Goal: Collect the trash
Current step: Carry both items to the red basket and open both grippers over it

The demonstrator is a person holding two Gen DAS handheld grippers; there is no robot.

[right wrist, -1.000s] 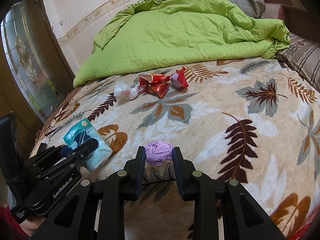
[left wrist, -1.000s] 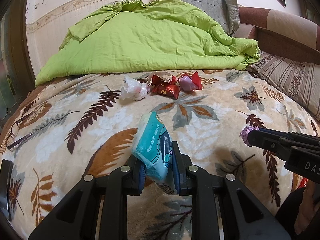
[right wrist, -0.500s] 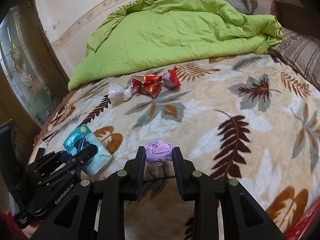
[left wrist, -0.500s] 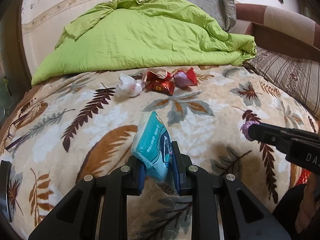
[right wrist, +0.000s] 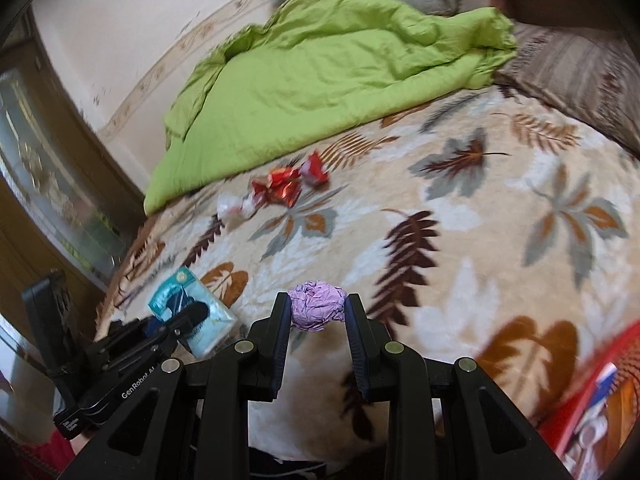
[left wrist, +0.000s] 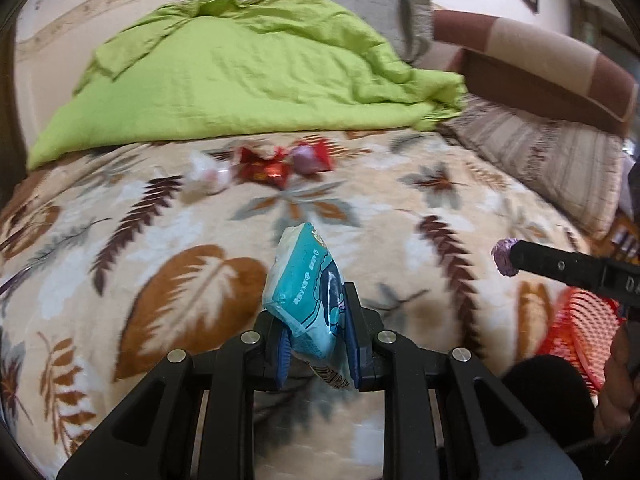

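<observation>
1. Left wrist view: the left gripper (left wrist: 316, 344) is clamped on a teal tissue packet (left wrist: 306, 288), which stands upright between the jaws, lifted clear of the leaf-patterned blanket (left wrist: 400, 208). It is probably held this way for carrying to a bin. The packet is soft and glossy, teal with white ends, slightly crumpled.
2. Same view, right side: the right gripper (left wrist: 510, 258) reaches in holding a purple paper ball (left wrist: 501, 256) at its tip. Below it sits a red mesh basket (left wrist: 576, 320), likely where the trash goes.
3. Same view, farther back: red foil wrappers (left wrist: 266, 166) and a clear plastic wrapper (left wrist: 208, 172) lie just beside each other on the blanket, near a green quilt (left wrist: 248, 72). They are not yet collected. This area is blurred.
4. Right wrist view: the right gripper (right wrist: 318, 314) is closed on the purple paper ball (right wrist: 316, 306), a wrinkled lilac wad pinched on both sides and held above the blanket (right wrist: 500, 208).
5. Same view, lower left: the left gripper (right wrist: 180, 320) grips the teal tissue packet (right wrist: 188, 312).
6. Same view, lower right corner: the red mesh basket (right wrist: 560, 432) shows, with some items inside, too blurred to name.
7. Same view, beyond: the red foil wrappers (right wrist: 280, 188) and the clear plastic wrapper (right wrist: 234, 206) remain by the green quilt (right wrist: 320, 80).
</observation>
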